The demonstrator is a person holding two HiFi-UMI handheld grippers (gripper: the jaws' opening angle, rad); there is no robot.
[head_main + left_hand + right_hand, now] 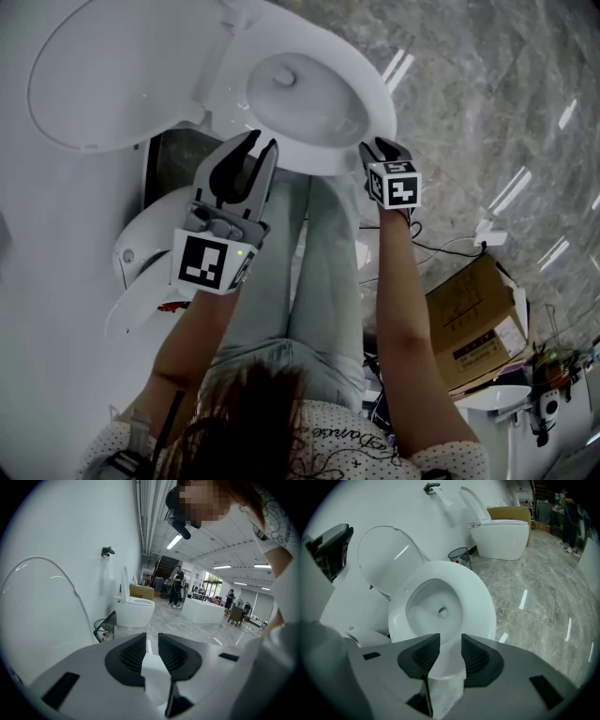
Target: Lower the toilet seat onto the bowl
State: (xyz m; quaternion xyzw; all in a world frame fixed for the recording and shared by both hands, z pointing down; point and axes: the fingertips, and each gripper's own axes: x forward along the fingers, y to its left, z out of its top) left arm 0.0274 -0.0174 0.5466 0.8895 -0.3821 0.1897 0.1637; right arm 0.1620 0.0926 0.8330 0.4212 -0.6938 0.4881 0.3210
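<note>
The white toilet seat lies flat on the bowl, and the lid stands raised behind it against the wall. My right gripper hovers at the seat's front right edge. Its jaws are apart, and the seat's front rim shows through the gap of the right gripper without the pads pressing on it. My left gripper points at the bowl's near left side, open and holding nothing. In the left gripper view the left gripper faces along the wall, away from the bowl.
A second toilet and a small waste bin stand further along the wall. A cardboard box and cables lie on the marble floor at right. Another white fixture sits left of the person's legs. People stand far off.
</note>
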